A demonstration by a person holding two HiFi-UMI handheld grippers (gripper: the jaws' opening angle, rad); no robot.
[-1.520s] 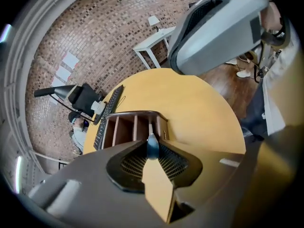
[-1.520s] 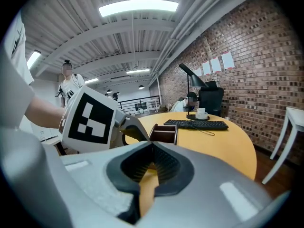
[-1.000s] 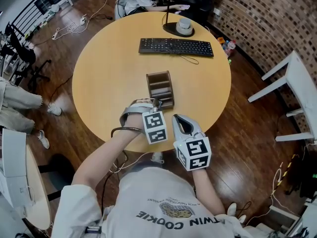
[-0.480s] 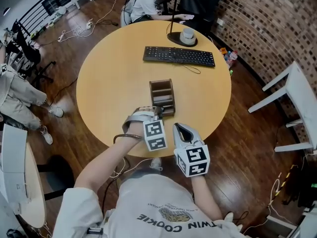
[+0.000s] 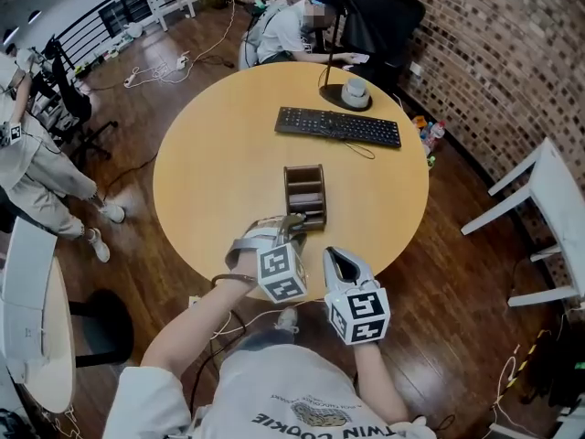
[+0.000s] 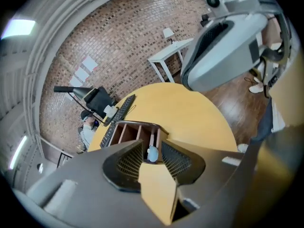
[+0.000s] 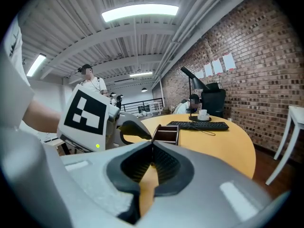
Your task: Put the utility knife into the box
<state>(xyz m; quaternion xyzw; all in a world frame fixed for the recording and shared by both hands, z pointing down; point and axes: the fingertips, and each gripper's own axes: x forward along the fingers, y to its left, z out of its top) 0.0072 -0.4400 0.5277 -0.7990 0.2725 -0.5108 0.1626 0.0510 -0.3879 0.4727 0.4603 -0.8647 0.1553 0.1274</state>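
A brown wooden box with several slots stands on the round table, near its front. In the left gripper view the box lies just beyond the jaws. The pale blue-white utility knife lies in its right-hand slot, with its end poking out toward me. My left gripper is open and its pads are clear of the knife. In the head view the left gripper sits at the box's near end. My right gripper hovers beside it over the table edge, its jaws shut and empty.
A black keyboard and a lamp base with a cup sit at the table's far side, where a person is seated. A white table stands to the right. Another person stands at the left.
The head camera has tilted, so the table sits lower in the picture. Both grippers stay at the near end of the box.
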